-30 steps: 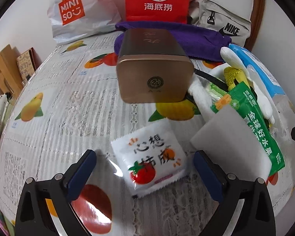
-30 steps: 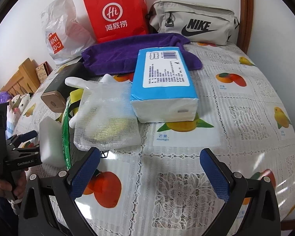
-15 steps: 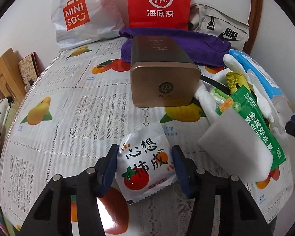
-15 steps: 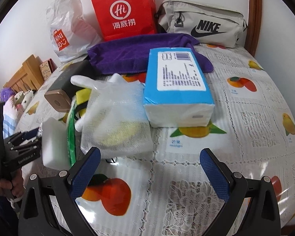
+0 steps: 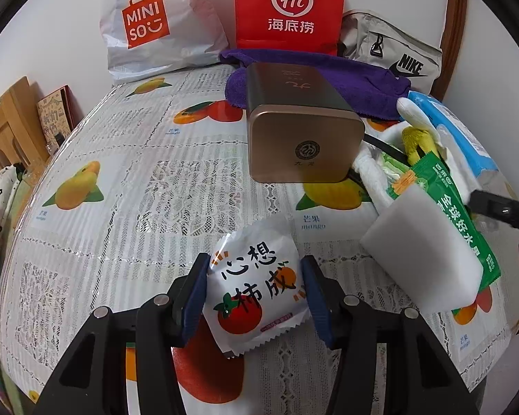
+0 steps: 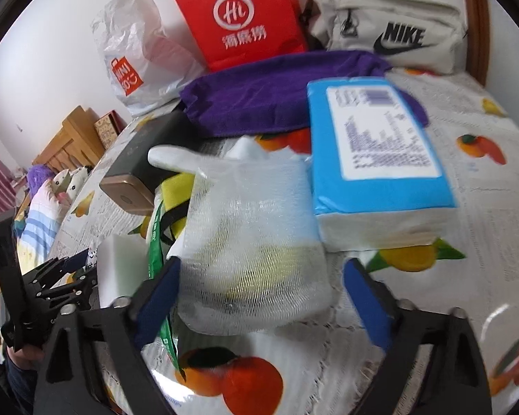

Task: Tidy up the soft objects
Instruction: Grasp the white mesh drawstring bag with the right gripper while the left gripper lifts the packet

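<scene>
The left tool [image 5: 254, 292] is closed around the small white snack packet printed with a red tomato [image 5: 256, 290], its blue pads pressing the packet's two side edges; the packet sits on the fruit-print lace cloth covering the desk [image 5: 128, 186], just in front of the bronze metal tin [image 5: 299, 128]. The right tool [image 6: 261, 292] is spread wide and holds nothing, straddling the white mesh pouch [image 6: 256, 242], which lies directly ahead between its fingers, left of the blue tissue pack [image 6: 380, 159]. The right tool is nearer the pouch.

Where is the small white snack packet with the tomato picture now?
In the left wrist view, the snack packet sits low centre between the left gripper pads, before the gold tin.
</scene>
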`<action>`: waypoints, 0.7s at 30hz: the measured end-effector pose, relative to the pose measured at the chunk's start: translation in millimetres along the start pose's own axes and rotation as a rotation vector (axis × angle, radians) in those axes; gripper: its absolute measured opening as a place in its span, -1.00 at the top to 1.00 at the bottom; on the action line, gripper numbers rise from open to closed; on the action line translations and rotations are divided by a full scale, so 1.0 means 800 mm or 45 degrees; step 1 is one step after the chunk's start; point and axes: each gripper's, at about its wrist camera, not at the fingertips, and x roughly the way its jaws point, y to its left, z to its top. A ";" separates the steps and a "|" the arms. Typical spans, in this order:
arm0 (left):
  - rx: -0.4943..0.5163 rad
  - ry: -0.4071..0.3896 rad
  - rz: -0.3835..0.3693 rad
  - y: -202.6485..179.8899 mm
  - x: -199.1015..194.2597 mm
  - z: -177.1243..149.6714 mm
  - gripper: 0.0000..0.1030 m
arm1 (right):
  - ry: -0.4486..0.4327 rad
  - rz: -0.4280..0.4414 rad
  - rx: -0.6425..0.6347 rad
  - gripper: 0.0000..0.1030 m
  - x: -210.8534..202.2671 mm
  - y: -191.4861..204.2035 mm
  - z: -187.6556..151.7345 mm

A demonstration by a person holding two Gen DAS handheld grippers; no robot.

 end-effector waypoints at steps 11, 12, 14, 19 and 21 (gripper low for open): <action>-0.018 0.005 -0.003 0.002 -0.001 0.001 0.01 | -0.030 0.017 -0.082 0.60 -0.030 0.006 -0.009; -0.025 0.009 -0.006 0.003 -0.001 0.001 0.01 | -0.042 0.005 -0.097 0.61 -0.036 0.007 -0.012; -0.037 0.018 -0.006 0.005 -0.003 0.000 0.01 | -0.050 -0.006 -0.113 0.61 -0.046 0.007 -0.017; -0.062 0.036 0.021 0.008 -0.006 -0.003 0.01 | -0.077 -0.029 -0.140 0.61 -0.075 -0.002 -0.035; -0.076 0.039 0.029 0.009 -0.007 -0.004 0.02 | -0.079 -0.045 -0.139 0.61 -0.088 -0.011 -0.045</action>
